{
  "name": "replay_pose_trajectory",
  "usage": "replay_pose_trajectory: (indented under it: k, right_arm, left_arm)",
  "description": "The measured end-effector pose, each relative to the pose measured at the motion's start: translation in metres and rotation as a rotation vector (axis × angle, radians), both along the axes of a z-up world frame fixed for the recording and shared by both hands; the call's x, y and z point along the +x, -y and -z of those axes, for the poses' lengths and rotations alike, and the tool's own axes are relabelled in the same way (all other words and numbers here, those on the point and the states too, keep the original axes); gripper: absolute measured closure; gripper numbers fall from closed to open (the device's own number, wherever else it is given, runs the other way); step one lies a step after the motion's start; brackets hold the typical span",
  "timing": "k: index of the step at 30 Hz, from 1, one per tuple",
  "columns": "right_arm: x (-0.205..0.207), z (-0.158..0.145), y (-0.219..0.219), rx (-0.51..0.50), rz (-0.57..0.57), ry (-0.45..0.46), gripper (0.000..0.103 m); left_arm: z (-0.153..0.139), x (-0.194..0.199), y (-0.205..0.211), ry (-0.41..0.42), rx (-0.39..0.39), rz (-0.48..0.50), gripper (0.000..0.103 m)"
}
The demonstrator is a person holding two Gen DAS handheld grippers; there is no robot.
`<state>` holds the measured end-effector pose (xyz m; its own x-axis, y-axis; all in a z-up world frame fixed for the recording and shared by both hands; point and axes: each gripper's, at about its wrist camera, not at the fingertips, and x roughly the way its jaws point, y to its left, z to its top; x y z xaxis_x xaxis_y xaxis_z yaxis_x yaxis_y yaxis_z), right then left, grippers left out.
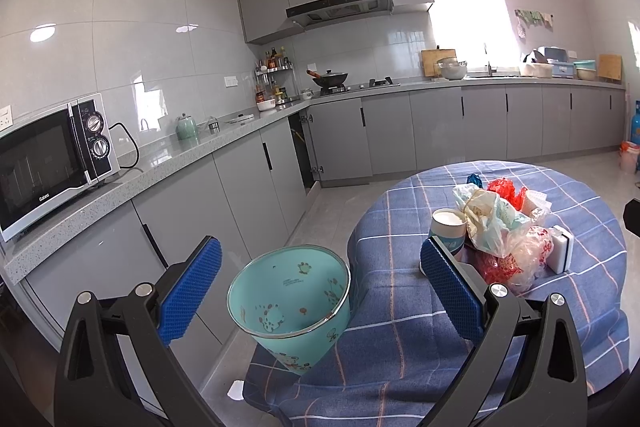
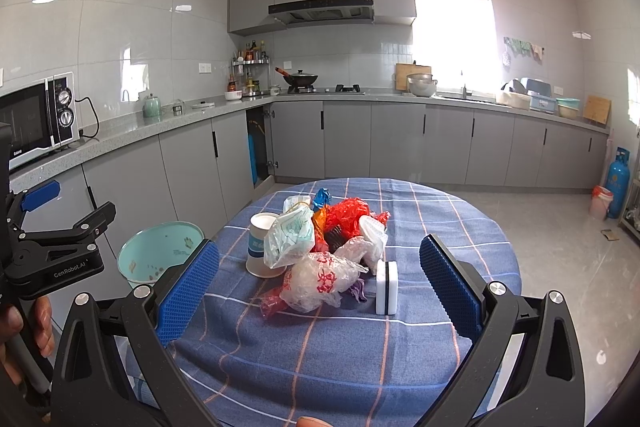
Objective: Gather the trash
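A heap of trash (image 2: 324,255) lies on the round table with the blue checked cloth (image 2: 360,347): crumpled clear and red plastic bags, a paper cup (image 2: 262,243) and a white sponge block (image 2: 387,287). A teal bin (image 1: 292,307) stands on the floor by the table's left edge, its mouth tilted toward the camera. My left gripper (image 1: 320,287) hangs open above the bin. My right gripper (image 2: 320,283) is open, level with the near side of the heap and holding nothing. In the left wrist view the heap (image 1: 504,239) sits beyond the right finger.
Grey kitchen cabinets run along the left and back walls, with a microwave (image 1: 52,163) on the counter. A blue gas cylinder (image 2: 619,175) and a small bin stand at the far right. A hand (image 2: 24,327) holds the left gripper's handle at the lower left.
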<state>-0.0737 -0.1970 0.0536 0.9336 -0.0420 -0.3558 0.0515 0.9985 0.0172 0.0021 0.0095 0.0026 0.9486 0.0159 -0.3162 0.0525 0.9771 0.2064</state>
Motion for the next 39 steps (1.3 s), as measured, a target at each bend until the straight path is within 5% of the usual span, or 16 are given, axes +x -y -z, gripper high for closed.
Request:
replay_pose_trajectory:
  k: [9, 17, 34, 37, 39]
  right_arm:
    - [0.010, 0.002, 0.022, -0.008, 0.048, 0.008, 0.005]
    - [0.040, 0.037, 0.061, -0.033, 0.145, -0.046, 0.005]
    - [0.070, 0.091, 0.094, 0.010, 0.160, -0.143, 0.006]
    - [0.073, 0.094, 0.093, 0.018, 0.150, -0.153, 0.006]
    - [0.076, 0.095, 0.095, 0.027, 0.146, -0.158, 0.006]
  left_arm:
    - [0.001, 0.007, 0.013, 0.002, 0.002, 0.023, 0.005]
    - [0.007, 0.039, 0.057, -0.001, -0.032, 0.071, 0.005]
    - [0.066, 0.122, 0.157, -0.179, 0.002, 0.228, 0.007]
    - [0.072, 0.126, 0.163, -0.219, 0.005, 0.277, 0.045]
    - [0.076, 0.126, 0.164, -0.248, -0.010, 0.328, 0.082]
